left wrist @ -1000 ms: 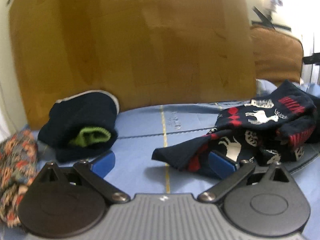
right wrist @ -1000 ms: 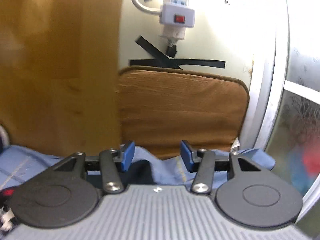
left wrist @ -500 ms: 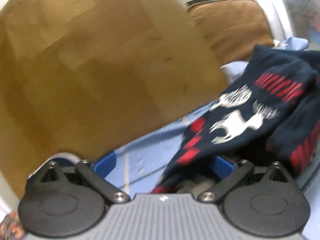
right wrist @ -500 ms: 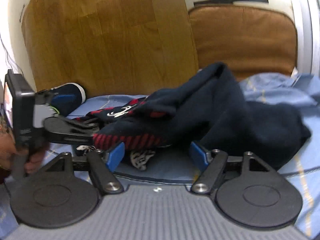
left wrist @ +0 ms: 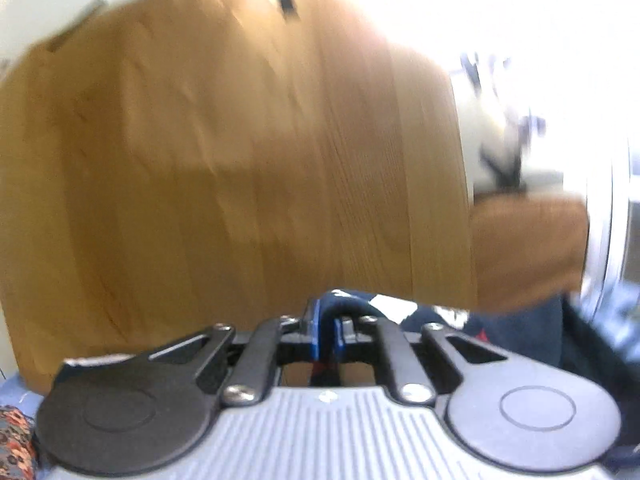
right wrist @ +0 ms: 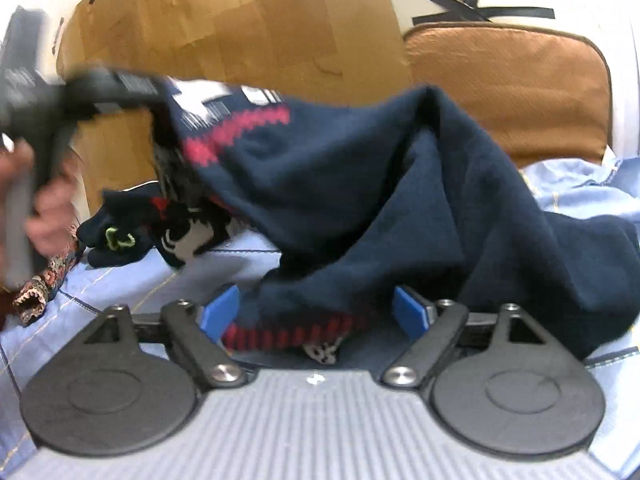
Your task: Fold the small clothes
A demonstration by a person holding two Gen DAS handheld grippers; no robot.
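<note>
A navy sock (right wrist: 360, 184) with red zigzags and white figures hangs stretched above the blue bed sheet (right wrist: 120, 280). My left gripper (right wrist: 154, 98), held by a hand (right wrist: 48, 216) at the upper left, is shut on one end of it and holds it up. In the left wrist view the left gripper (left wrist: 328, 330) pinches a navy fold. The right gripper (right wrist: 316, 312) sits low at the sock's red-striped cuff (right wrist: 296, 332). Its jaws are opening, the cuff lies between the blue pads (right wrist: 220, 312), and they do not press on it.
A rolled navy sock bundle with a green edge (right wrist: 116, 240) and a floral cloth (right wrist: 40, 284) lie at the left on the sheet. A wooden board (right wrist: 240, 20) and a brown cushion (right wrist: 508, 80) stand against the wall behind.
The left gripper closed on the patterned sock and lifted it off the sheet. The right gripper swung down from facing the wall to the sock's cuff, and its jaws widened.
</note>
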